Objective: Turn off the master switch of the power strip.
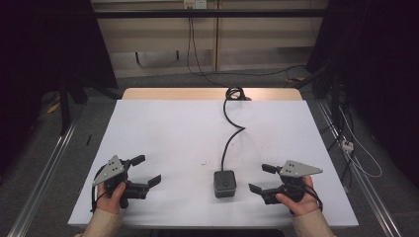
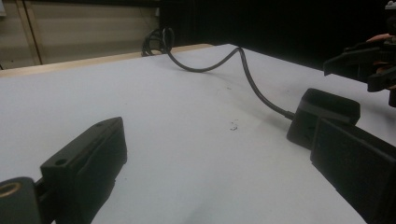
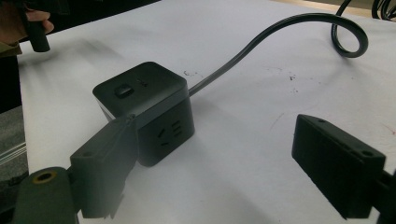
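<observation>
A black cube power socket [image 1: 225,183] sits near the table's front edge, and its black cable [image 1: 228,136] snakes back to a coil at the far edge. My left gripper [image 1: 147,170] rests at the front left, open and holding nothing, well left of the cube. My right gripper [image 1: 260,177] is open just right of the cube. In the right gripper view the cube [image 3: 144,102] lies to the left, close to the left jaw tip and outside the gap of the gripper [image 3: 219,140]. In the left gripper view the cube [image 2: 322,116] lies behind the right jaw of the gripper [image 2: 219,135].
The white table top [image 1: 173,128] has a wooden strip along its far edge, where the cable coil [image 1: 235,93] lies. Small dark specks [image 2: 233,125] mark the surface. Metal rails and loose cables run on the floor at both sides.
</observation>
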Demonstrator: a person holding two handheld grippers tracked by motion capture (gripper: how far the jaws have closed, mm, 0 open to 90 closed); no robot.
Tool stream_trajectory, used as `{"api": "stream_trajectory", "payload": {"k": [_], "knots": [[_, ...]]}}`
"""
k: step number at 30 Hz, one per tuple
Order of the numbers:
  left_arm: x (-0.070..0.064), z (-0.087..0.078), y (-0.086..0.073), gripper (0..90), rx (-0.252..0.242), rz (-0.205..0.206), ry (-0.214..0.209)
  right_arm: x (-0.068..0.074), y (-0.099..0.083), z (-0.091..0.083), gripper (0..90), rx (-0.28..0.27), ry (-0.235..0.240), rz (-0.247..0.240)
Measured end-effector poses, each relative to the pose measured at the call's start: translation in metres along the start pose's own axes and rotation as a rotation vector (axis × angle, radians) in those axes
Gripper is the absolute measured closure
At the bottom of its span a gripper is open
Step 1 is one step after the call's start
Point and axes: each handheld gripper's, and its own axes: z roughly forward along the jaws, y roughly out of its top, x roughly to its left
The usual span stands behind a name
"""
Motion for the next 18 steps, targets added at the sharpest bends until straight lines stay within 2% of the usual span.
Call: {"api": "stream_trajectory", "payload": {"k": [18], "knots": [[0.0000, 0.0000, -0.0001, 3.6, 0.000, 0.000, 0.000, -0.0081, -0.0065, -0.0097, 14.4, 0.003, -0.025, 0.000]]}}
